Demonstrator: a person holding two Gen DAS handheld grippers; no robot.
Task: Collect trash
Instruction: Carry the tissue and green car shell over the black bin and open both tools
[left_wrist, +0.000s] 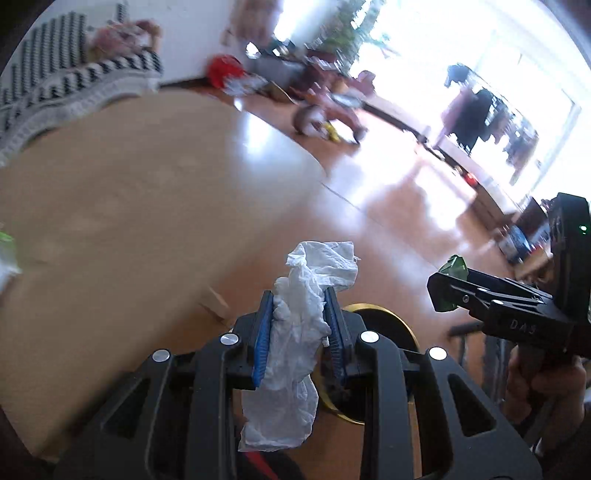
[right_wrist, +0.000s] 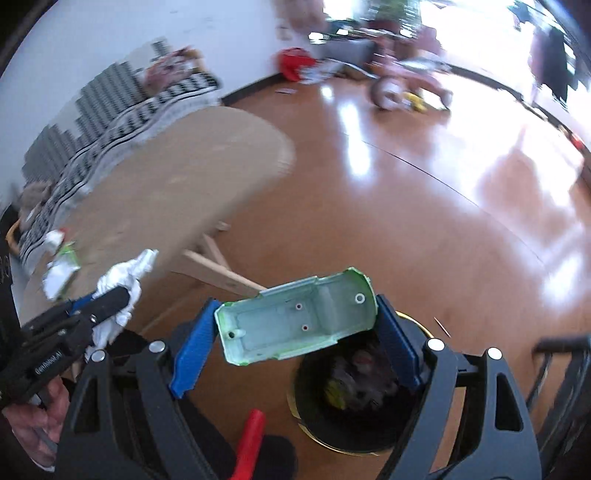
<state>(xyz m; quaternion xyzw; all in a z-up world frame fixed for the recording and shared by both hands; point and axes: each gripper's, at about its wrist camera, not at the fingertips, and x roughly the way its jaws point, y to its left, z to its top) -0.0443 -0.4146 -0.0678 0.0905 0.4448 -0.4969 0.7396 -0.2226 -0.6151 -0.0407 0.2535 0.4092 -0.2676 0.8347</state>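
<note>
grippers: two, left gripper (left_wrist: 299, 325) and right gripper (right_wrist: 295, 332)
crumpled tissue (left_wrist: 295, 332): one
green plastic shell (right_wrist: 295, 317): one
bin (right_wrist: 347, 439): one
table (right_wrist: 166, 177): one (scraps (right_wrist: 61, 266) on it, count's too blurry)

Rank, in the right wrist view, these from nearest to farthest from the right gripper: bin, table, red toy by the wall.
1. Bin, just below the right gripper.
2. Table, left.
3. Red toy, far wall.
</note>
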